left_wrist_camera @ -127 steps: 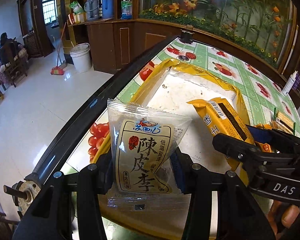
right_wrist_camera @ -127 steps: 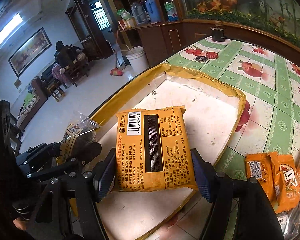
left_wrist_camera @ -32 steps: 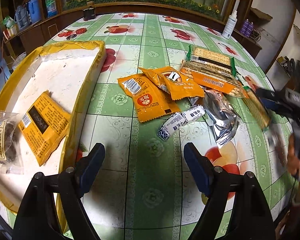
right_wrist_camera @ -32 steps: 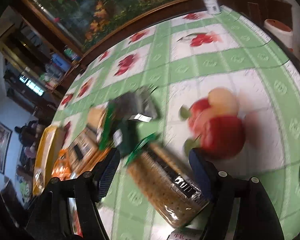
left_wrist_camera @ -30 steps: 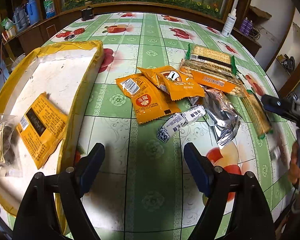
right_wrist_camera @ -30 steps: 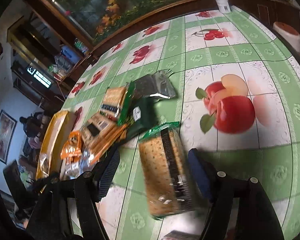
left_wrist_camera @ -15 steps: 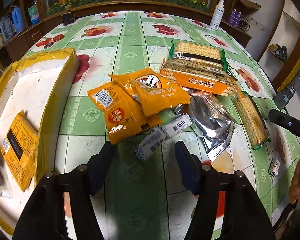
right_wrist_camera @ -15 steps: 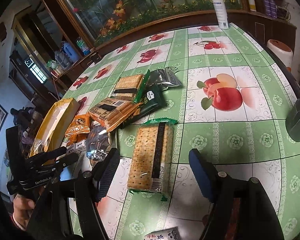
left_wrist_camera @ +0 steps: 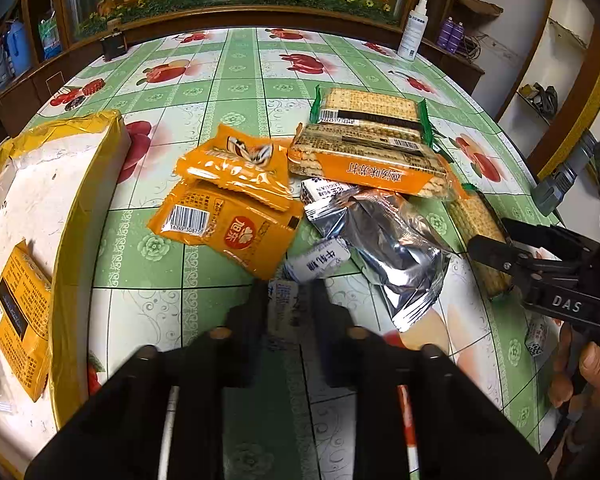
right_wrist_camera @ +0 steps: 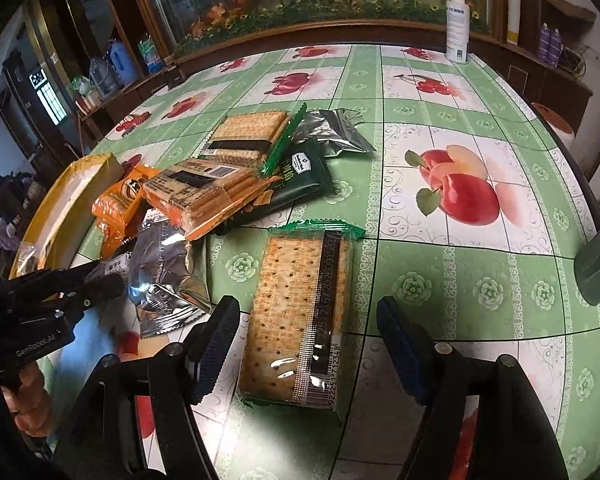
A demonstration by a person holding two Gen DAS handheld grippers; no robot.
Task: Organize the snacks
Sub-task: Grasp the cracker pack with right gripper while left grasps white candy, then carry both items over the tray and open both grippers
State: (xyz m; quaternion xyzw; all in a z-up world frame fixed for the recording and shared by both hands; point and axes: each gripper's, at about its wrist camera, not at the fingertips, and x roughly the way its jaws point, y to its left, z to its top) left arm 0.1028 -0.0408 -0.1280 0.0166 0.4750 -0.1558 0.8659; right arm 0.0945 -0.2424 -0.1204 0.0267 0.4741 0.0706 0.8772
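The left gripper [left_wrist_camera: 287, 307] has its fingers clamped on a small white milk-candy packet [left_wrist_camera: 283, 300] on the worktop [left_wrist_camera: 236, 60], while the right gripper's [right_wrist_camera: 306, 346] fingers stand apart, straddling a cracker pack [right_wrist_camera: 300, 320].

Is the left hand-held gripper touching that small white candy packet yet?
Touching. The left wrist view shows the left hand-held gripper shut, its two fingers pressed against both sides of the small white candy packet on the table.

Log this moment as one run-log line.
left tongs: shut on white candy | right tongs: open, straddling cracker pack | yellow tray: two snacks
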